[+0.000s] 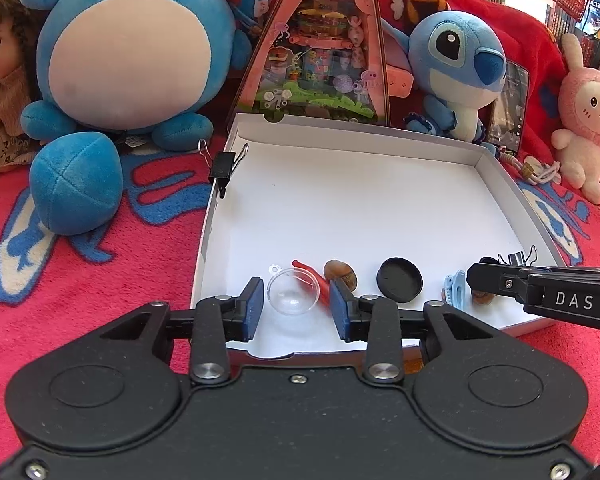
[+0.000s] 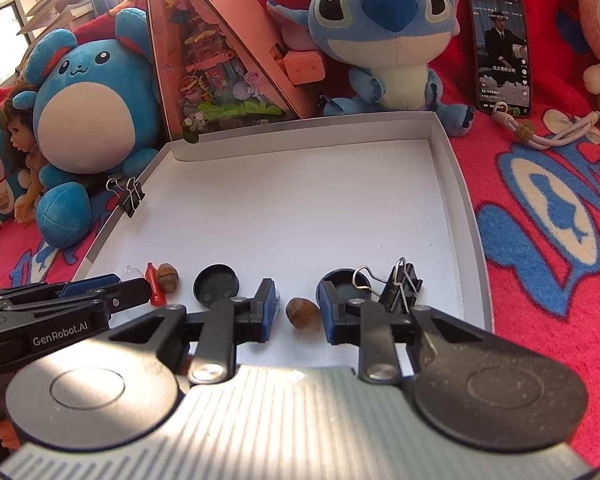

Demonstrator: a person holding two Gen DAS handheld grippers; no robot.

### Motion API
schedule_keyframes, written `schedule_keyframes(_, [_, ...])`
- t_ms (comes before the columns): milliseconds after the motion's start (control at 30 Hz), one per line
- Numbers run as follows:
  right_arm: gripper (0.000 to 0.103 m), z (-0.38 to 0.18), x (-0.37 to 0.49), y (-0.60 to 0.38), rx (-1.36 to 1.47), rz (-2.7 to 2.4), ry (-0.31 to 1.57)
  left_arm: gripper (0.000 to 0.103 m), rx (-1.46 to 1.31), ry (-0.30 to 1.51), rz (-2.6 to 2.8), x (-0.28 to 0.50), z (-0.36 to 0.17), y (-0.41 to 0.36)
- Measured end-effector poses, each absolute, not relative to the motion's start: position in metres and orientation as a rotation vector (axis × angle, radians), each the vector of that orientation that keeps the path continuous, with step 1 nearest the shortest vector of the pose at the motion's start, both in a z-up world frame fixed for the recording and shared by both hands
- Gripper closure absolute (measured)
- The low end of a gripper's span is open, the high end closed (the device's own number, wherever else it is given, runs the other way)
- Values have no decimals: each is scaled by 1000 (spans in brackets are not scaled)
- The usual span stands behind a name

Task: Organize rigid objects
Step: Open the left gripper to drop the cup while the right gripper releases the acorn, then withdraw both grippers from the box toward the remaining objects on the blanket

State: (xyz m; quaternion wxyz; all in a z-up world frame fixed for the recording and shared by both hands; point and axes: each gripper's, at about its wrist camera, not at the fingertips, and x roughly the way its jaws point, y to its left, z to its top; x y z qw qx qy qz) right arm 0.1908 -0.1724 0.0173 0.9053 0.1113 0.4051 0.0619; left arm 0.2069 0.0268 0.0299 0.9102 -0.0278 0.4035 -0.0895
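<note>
A: ok headcount for the white box (image 2: 444,148)? I get two black caps (image 2: 216,289) (image 2: 346,286) and two acorns (image 2: 167,277) (image 2: 303,314).

B: same. One red peg (image 2: 155,289), one clear dome (image 1: 290,295), one blue clip (image 1: 454,287).

A: binder clips?

B: three, I think: one on the left wall (image 2: 130,196), two bunched by the right cap (image 2: 400,290).

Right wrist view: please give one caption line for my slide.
Open right gripper straddles a nut in the white tray.
</note>
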Motion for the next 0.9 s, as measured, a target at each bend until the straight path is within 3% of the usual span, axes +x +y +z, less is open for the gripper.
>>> schedule_keyframes(433, [67, 27, 184, -174, 218, 130, 814, 56, -49, 812, -195, 199, 38, 24])
schedule_keyframes(900, [53, 33, 168, -173, 181, 142, 781, 45, -8, 761, -232, 177, 52, 16])
